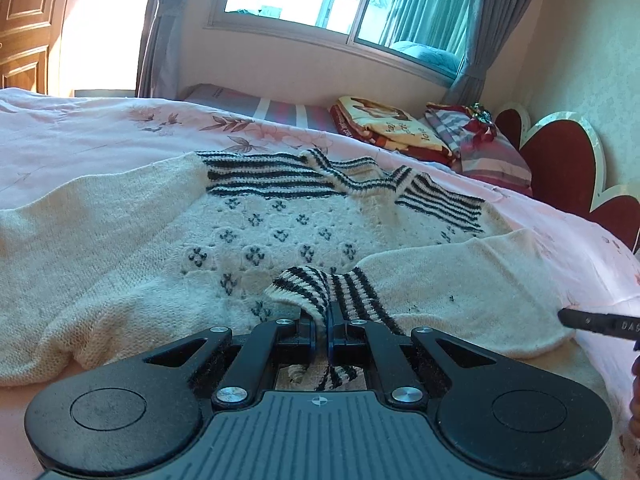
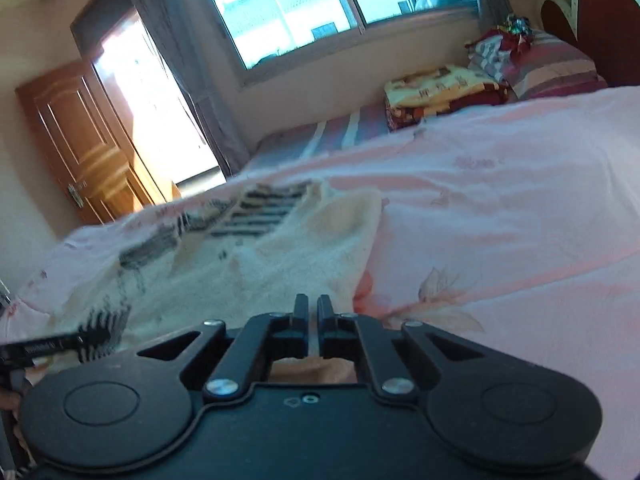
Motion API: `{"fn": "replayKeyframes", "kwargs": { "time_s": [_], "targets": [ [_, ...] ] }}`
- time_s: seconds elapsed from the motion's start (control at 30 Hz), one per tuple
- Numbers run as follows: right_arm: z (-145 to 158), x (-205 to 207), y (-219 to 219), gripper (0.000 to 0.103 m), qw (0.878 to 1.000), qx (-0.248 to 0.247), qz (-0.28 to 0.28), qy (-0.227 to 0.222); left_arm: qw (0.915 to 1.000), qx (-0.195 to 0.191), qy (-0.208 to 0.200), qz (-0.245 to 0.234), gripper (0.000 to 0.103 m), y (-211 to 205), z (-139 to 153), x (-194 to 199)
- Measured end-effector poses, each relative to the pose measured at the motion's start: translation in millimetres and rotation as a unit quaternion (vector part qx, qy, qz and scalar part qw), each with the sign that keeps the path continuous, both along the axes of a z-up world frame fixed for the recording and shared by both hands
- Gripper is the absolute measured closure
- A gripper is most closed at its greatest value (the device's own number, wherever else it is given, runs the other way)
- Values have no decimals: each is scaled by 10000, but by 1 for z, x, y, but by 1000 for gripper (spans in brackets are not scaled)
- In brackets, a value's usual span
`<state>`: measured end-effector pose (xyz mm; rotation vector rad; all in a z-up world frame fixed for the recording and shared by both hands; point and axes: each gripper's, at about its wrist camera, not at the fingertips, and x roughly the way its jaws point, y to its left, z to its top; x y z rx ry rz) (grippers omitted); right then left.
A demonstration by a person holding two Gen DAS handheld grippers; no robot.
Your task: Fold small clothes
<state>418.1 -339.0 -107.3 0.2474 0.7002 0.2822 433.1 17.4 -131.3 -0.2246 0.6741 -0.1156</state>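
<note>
A small cream knitted sweater (image 1: 256, 236) with black stripes and dotted motifs lies spread on the pink bed cover. Its right sleeve (image 1: 472, 280) is folded in across the body. My left gripper (image 1: 323, 314) is shut on the striped cuff (image 1: 316, 284) of that sleeve, low over the sweater. The right gripper shows at the left wrist view's right edge (image 1: 596, 322). In the right wrist view my right gripper (image 2: 313, 304) is shut and empty, just above the cream sleeve (image 2: 304, 248); this view is blurred. The left gripper's finger (image 2: 52, 346) shows there at the left edge by the cuff.
The pink floral bed cover (image 1: 80, 136) spreads all around the sweater. Folded blankets (image 1: 384, 124) and striped pillows (image 1: 488, 148) lie at the far side by the red heart-shaped headboard (image 1: 560, 152). A window, curtains and a wooden door (image 2: 76, 128) stand behind.
</note>
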Motion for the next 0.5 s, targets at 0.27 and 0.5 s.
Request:
{"fn": "replayKeyframes", "kwargs": {
  "time_s": [0.27,0.5],
  "targets": [
    [-1,2,-2,99,9999,141,-20,17,10000,-33,72,-45,98,5,-6,2],
    [18,7,-15,90,9990,342,-124,-268,9938,806,-609,461,26,3,21,-19]
  ]
}}
